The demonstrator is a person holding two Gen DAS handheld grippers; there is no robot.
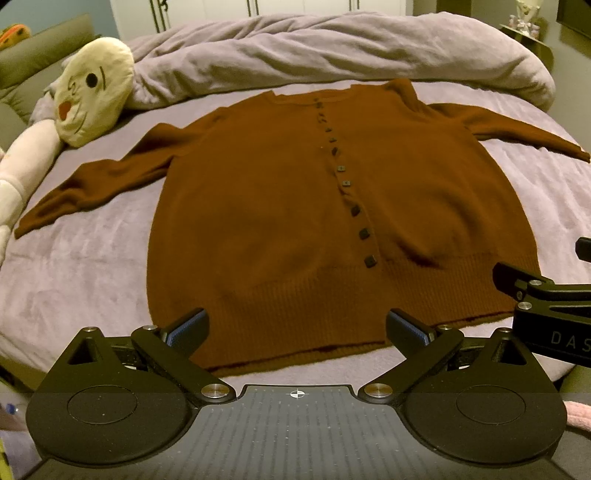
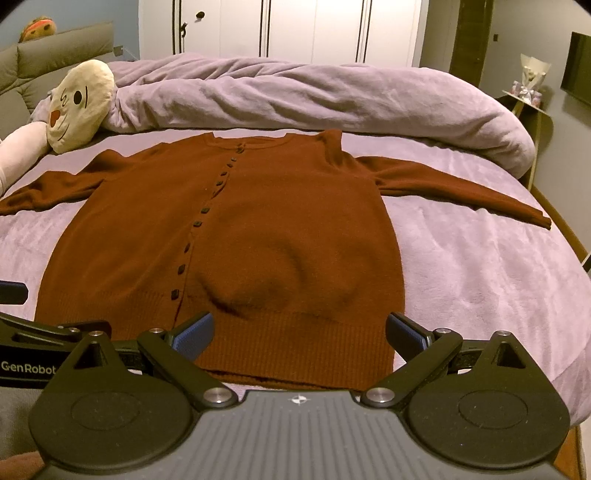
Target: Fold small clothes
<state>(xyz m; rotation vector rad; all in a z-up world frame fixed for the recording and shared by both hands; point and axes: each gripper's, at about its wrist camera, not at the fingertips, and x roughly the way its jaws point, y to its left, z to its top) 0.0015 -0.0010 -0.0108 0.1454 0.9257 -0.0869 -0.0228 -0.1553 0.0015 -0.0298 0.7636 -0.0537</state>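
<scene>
A brown buttoned cardigan [image 1: 280,206] lies flat, front up, on the bed, both sleeves spread out to the sides, its ribbed hem nearest me. It also shows in the right wrist view [image 2: 280,221]. My left gripper [image 1: 297,330] is open and empty, just above the hem's left half. My right gripper [image 2: 299,334] is open and empty above the hem's right half. The right gripper's body shows at the right edge of the left wrist view [image 1: 546,295]. A fold bulges in the fabric near the hem [image 2: 258,295].
The bed has a lilac blanket [image 2: 480,280]. A rolled lilac duvet [image 1: 332,48] lies along the far side. A cream plush face pillow [image 1: 94,94] sits at the far left, near the left sleeve. A white wardrobe [image 2: 295,29] stands behind the bed.
</scene>
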